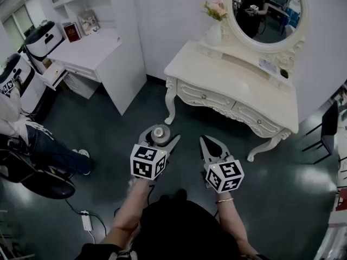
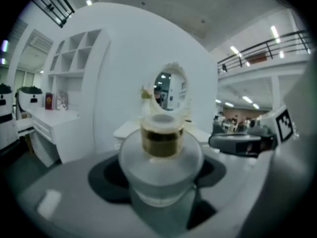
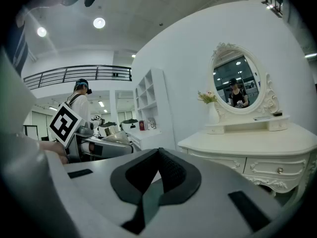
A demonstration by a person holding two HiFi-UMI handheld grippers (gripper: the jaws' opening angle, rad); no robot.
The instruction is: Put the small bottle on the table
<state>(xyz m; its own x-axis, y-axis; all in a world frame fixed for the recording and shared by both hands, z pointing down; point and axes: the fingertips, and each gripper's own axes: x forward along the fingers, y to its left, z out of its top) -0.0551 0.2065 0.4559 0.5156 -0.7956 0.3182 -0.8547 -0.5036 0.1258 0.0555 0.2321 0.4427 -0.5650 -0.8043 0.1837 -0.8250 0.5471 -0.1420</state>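
The small bottle [image 1: 159,134] is frosted glass with a gold collar and a pale cap. It sits upright between the jaws of my left gripper [image 1: 161,137], which is shut on its round body [image 2: 161,157]. I hold it in the air above the dark floor, short of the cream dressing table [image 1: 238,83]. My right gripper [image 1: 209,143] hangs beside it to the right, jaws shut with nothing in them; its dark pads meet [image 3: 159,155]. In the right gripper view the bottle [image 3: 111,130] shows at the left and the dressing table [image 3: 257,140] at the right.
On the dressing table stand an oval mirror [image 1: 265,10] and a white vase of flowers [image 1: 214,32]. A white desk with shelves [image 1: 92,50] is at the back left. A seated person [image 1: 38,142] and a floor power strip [image 1: 87,220] are at the left.
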